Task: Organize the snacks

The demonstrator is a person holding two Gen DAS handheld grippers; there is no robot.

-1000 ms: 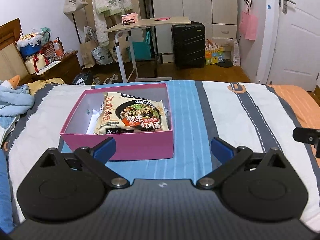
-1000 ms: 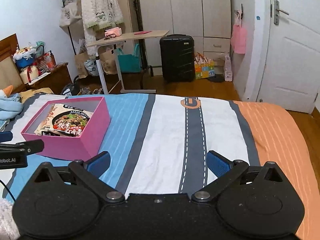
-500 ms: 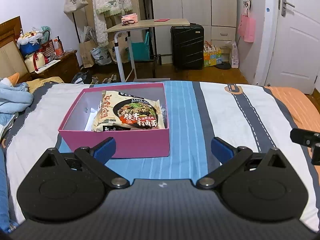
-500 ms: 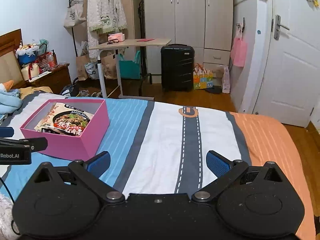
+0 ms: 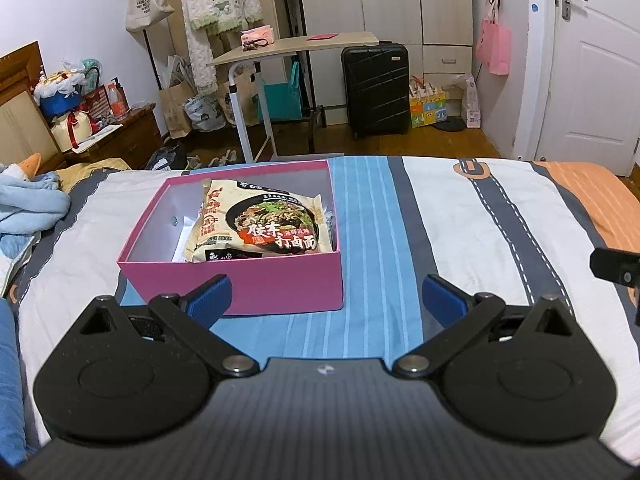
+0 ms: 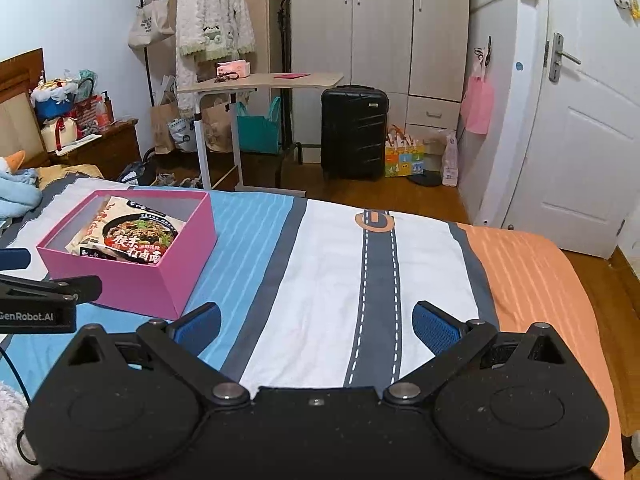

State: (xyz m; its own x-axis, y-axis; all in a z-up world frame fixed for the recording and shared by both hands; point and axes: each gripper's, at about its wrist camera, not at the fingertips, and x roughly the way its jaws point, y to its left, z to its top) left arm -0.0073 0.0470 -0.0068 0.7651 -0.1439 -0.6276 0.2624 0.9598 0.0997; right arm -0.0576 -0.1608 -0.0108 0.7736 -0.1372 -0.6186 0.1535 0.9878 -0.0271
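Bed: the striped cover (image 5: pixel 460 216) fills most of both views, with bands of white, blue, grey and orange; I see no loose snack lying on any part of it that shows.
Room behind: a wardrobe (image 6: pixel 380 20), a black suitcase (image 6: pixel 354 132) and a rolling desk (image 6: pixel 260 80) stand past the foot of the bed, well apart from the work.
Pink box (image 5: pixel 240 284): sits open on the blue stripes, towards the left of the bed, just ahead of the left tool.
Noodle packet (image 5: pixel 260 220): lies inside the pink box, tilted up against the right side, picture side up; the edge of something darker peeks from beneath it, too hidden to name.
Left tool (image 5: pixel 326 300): fingers spread wide, gripping nothing, hovering low just short of the box's near wall.
Right tool (image 6: pixel 316 324): also spread wide and empty, held over the white and grey stripes, well to the right of the box.
Progress: by my reckoning the packing is done or nearly so, since the only snack on show is already boxed.
Left to do: perhaps nothing, unless more snacks lie out of frame; no lid is in view.
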